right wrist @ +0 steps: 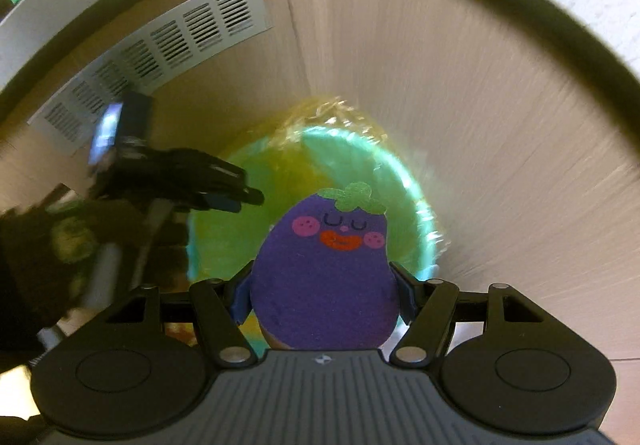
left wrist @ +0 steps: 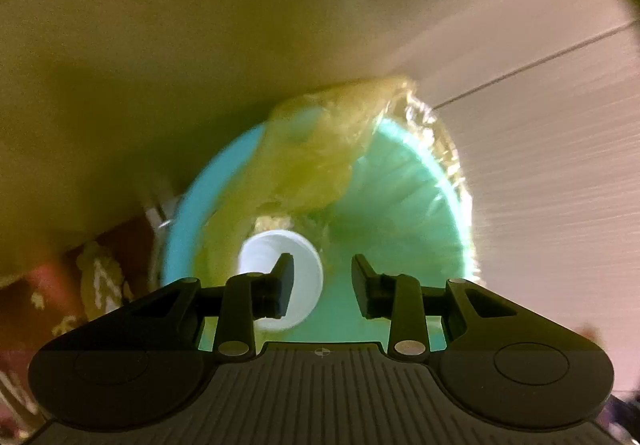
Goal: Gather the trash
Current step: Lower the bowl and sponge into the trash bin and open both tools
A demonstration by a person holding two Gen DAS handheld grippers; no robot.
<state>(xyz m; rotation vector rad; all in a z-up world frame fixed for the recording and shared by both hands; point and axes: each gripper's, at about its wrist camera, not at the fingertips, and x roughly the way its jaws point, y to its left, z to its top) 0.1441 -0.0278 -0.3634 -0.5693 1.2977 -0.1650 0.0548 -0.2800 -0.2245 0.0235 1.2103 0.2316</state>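
Eggplant sponge [right wrist: 324, 277] clamped in right gripper [right wrist: 324, 285] above bin [right wrist: 416, 205].

Plastics, film and felt over pale wood-look flooring

The teal bin [left wrist: 420, 189] looks like smooth plastic, lined with a thin, glossy, crinkled yellow bag [left wrist: 320, 149]; the white cup [left wrist: 280, 257] looks matt; the purple eggplant sponge [right wrist: 324, 277] is fuzzy and felt-like; the floor [right wrist: 480, 125] shows fine wood-like grain.
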